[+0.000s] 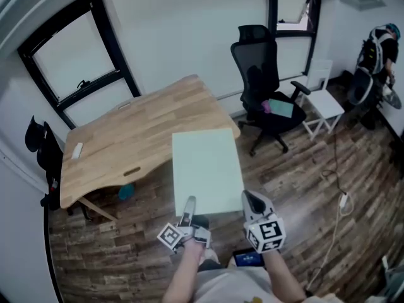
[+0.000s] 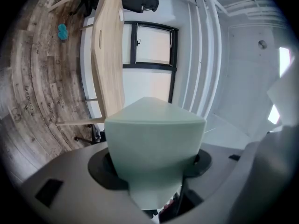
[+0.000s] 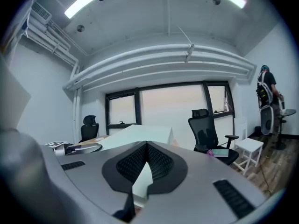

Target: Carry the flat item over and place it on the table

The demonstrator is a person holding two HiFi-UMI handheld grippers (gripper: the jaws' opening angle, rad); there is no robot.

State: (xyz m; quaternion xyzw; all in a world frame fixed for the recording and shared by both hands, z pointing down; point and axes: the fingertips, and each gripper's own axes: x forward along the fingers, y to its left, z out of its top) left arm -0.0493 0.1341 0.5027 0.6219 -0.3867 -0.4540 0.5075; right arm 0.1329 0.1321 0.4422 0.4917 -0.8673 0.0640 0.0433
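Observation:
A pale green flat board (image 1: 205,169) hangs in the air, level, its far edge over the near right corner of the wooden table (image 1: 126,137). My left gripper (image 1: 189,204) is shut on the board's near edge at the left, and my right gripper (image 1: 252,201) is shut on the same edge at the right. In the left gripper view the board (image 2: 154,134) fills the middle, rising out of the jaws of the left gripper (image 2: 156,192). In the right gripper view the board (image 3: 140,135) runs away from the right gripper (image 3: 141,174), whose ribbed pads (image 3: 161,164) press on its thin edge.
A black office chair (image 1: 265,81) with a teal item (image 1: 279,108) on its seat stands right of the table. Beyond it are a small white stool (image 1: 323,109) and a person (image 1: 375,52). A cable (image 1: 341,197) lies on the wood floor. A small white object (image 1: 77,150) lies on the table's left.

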